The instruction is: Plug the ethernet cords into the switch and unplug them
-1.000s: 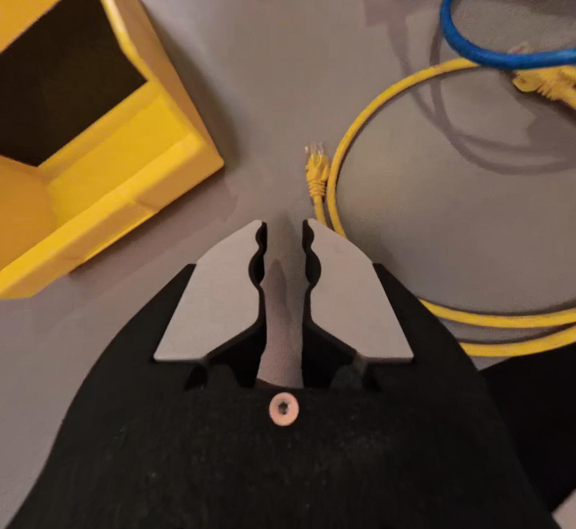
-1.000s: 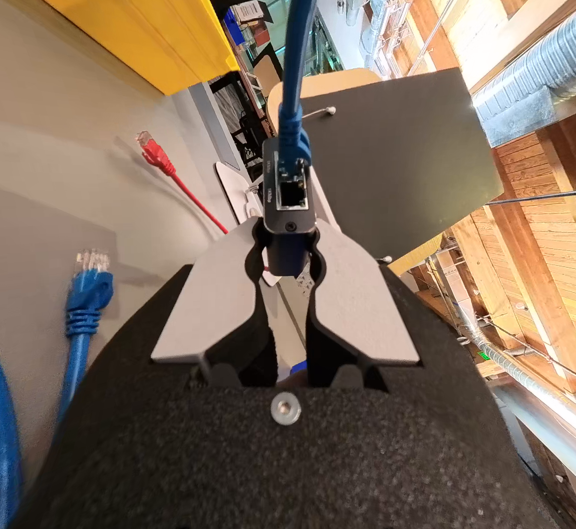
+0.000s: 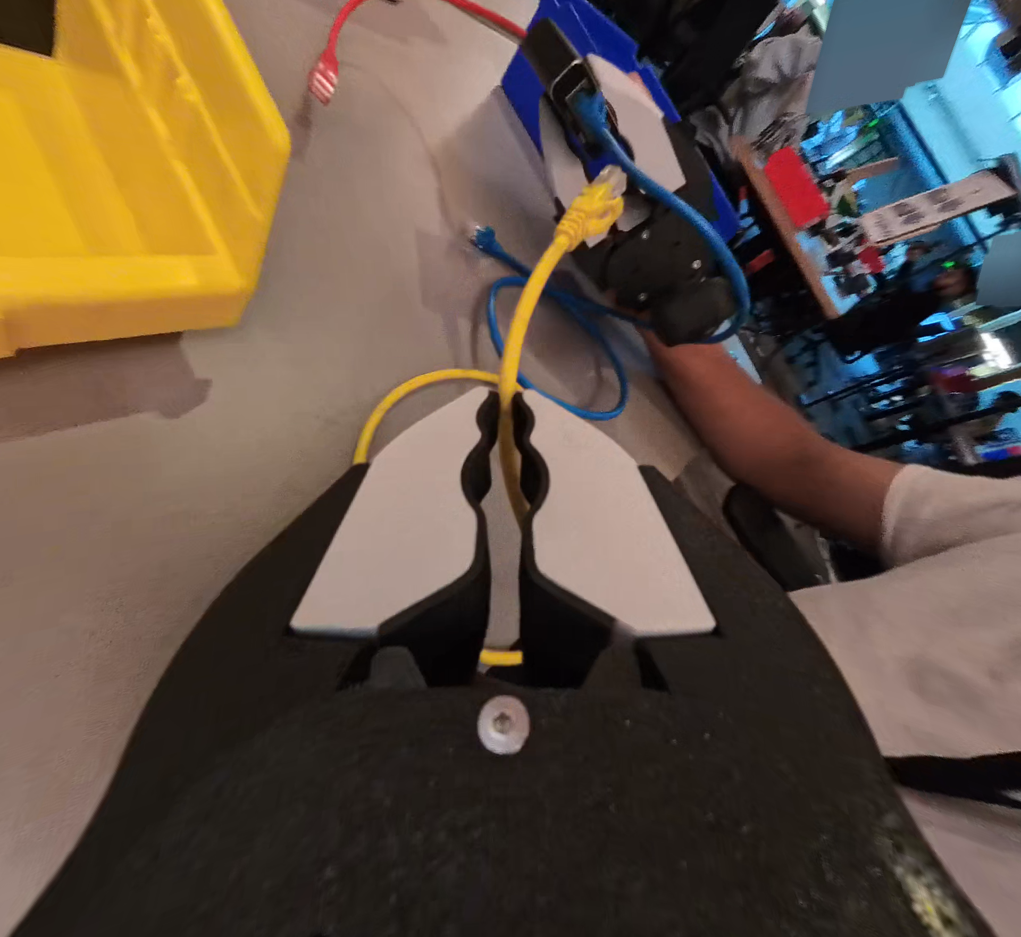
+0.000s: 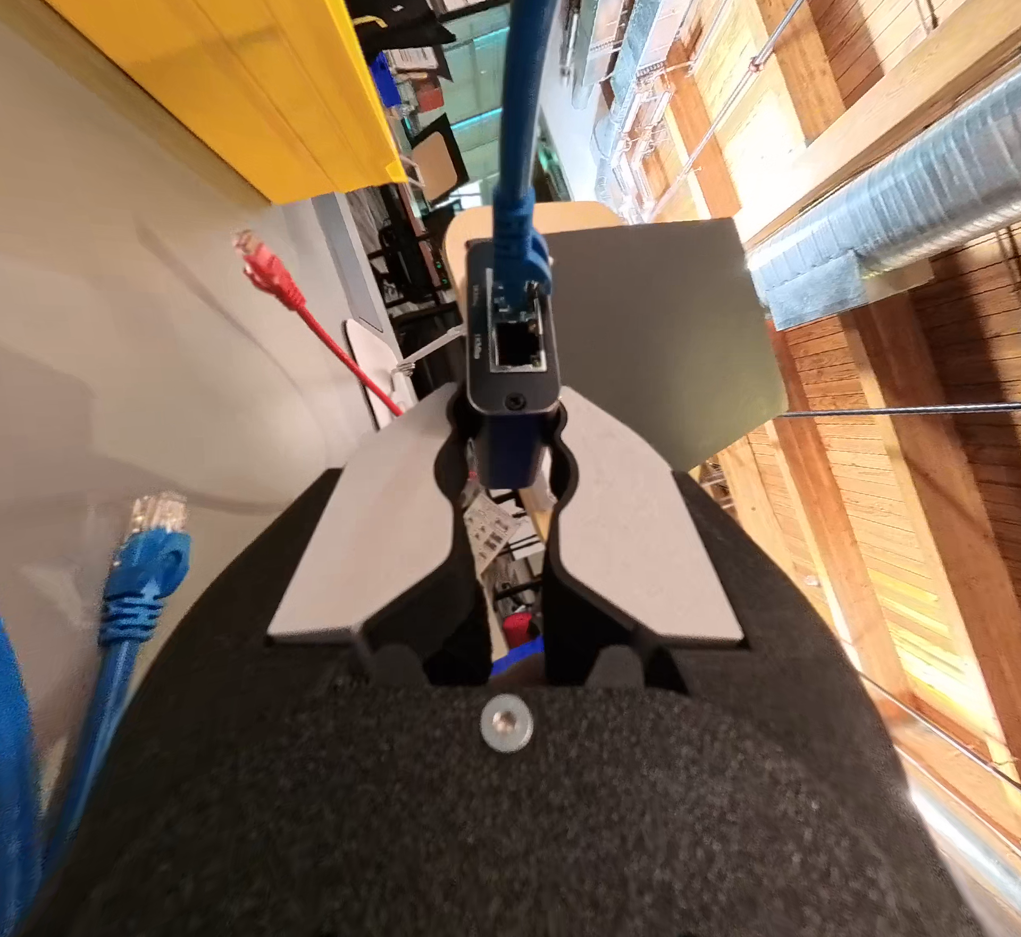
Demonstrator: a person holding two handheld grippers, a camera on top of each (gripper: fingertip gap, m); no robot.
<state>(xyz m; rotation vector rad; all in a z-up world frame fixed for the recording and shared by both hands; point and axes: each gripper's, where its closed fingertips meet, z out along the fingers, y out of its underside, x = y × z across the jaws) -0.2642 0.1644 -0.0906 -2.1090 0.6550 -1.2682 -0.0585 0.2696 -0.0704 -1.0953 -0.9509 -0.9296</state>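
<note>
Left wrist view: the left hand-held gripper (image 3: pixel 501 407) pinches the limp yellow ethernet cord (image 3: pixel 522 303) well behind its stiff plug (image 3: pixel 594 203), so gripping nearer the plug would likely steady it.

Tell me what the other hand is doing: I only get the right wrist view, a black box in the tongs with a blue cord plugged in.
Observer: The left tongs are shut on a yellow cord, whose plug end sticks out ahead of them.
Operator: Is that plug in the box's free hole yet?
Observer: Not yet. The yellow plug is short of the switch, lower in the left wrist picture, near the blue cord coming out of it.
</note>
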